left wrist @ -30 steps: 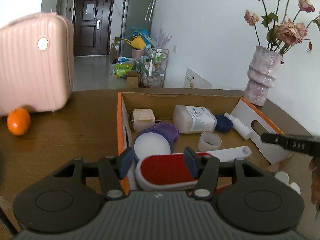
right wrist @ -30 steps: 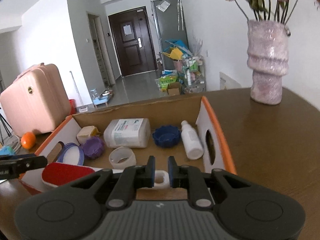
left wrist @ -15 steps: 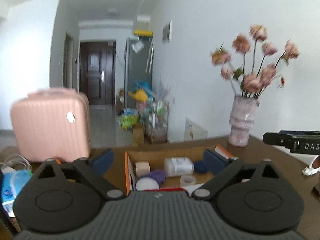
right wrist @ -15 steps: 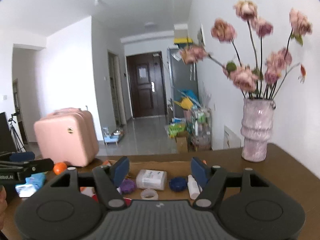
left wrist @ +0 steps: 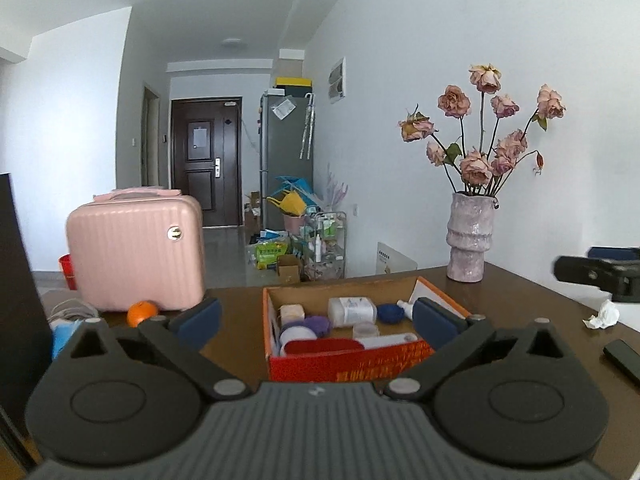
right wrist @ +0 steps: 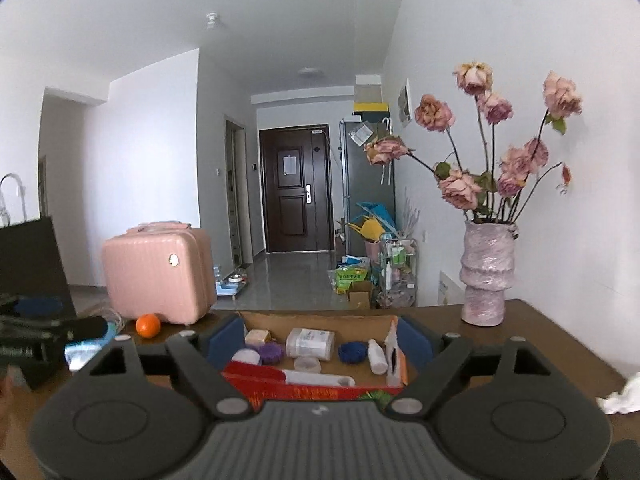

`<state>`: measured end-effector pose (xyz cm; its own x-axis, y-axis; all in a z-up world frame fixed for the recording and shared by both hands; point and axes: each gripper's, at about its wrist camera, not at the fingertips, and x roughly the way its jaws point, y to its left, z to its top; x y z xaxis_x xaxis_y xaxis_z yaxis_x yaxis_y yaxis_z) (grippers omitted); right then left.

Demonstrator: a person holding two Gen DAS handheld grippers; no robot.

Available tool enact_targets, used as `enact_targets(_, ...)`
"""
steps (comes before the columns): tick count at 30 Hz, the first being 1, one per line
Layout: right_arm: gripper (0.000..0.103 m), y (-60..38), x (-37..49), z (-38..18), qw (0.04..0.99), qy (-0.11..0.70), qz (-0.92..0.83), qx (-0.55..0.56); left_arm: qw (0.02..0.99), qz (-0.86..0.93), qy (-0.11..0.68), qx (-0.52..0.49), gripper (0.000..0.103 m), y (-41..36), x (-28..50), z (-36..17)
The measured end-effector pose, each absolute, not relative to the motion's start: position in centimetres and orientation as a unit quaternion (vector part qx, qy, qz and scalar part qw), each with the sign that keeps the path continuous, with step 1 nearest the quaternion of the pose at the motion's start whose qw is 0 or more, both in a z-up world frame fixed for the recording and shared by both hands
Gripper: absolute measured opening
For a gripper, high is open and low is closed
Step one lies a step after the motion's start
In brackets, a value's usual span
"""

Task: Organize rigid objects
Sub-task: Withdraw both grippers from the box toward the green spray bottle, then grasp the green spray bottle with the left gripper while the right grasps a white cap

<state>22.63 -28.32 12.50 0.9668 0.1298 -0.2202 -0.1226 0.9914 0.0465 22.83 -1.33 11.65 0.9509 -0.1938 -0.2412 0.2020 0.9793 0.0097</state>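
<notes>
An orange cardboard box [left wrist: 348, 362] stands on the brown table with several things in it. Among them are a lying white bottle [left wrist: 352, 311], a blue lid [left wrist: 389, 313], a purple lid [left wrist: 318, 325] and a red-and-white brush [left wrist: 324, 347] along the front wall. My left gripper [left wrist: 316, 316] hovers wide open, back from the box and above it, with nothing between its fingers. In the right wrist view the same box [right wrist: 320, 393] lies ahead and below. The jaws of my right gripper [right wrist: 320, 340] are opening, with nothing between them.
A pink suitcase [left wrist: 136, 252] and an orange [left wrist: 141, 312] sit left of the box. A vase of dried roses [left wrist: 470, 240] stands at the back right. A crumpled tissue [left wrist: 604, 314] and a dark flat bar [left wrist: 624, 356] lie at the right. A black bag [left wrist: 16, 280] stands far left.
Both grippers let go of the red-and-white brush in the box, opened wide, and drew back and up, so the box now looks smaller and farther away.
</notes>
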Motion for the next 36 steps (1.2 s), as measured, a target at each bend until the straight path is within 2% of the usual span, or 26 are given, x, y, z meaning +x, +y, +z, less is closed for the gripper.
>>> enact_targets(9, 0.087, -28.4, 12.4, 8.7, 0.99, 0.124, 0.07, -0.023, 0.982, -0.119, 0.145, -0.026, 0.103, 0.9, 13.9, 7.3)
enact_targets(15, 0.089, -30.4, 7.6, 5.2, 0.985, 0.147, 0.074, 0.043, 0.973, -0.123, 0.197, 0.001, 0.103, 0.0, 10.4, 3.1)
enact_targets(24, 0.087, -31.6, 9.6, 2.0, 0.979, 0.189, 0.031, 0.063, 0.964, -0.11, 0.24, -0.041, 0.103, -1.4, 13.2, 1.9)
enact_targets(30, 0.086, -32.6, 12.1, -0.2, 0.973, 0.219, 0.016, 0.067, 0.936, -0.086, 0.32, -0.121, 0.103, -3.7, 19.4, 0.3)
enact_targets(36, 0.086, -34.8, 15.4, -1.6, 0.968, 0.242, 0.006, 0.071, 0.927, -0.072, 0.347, -0.122, 0.103, -9.5, 26.4, -1.0)
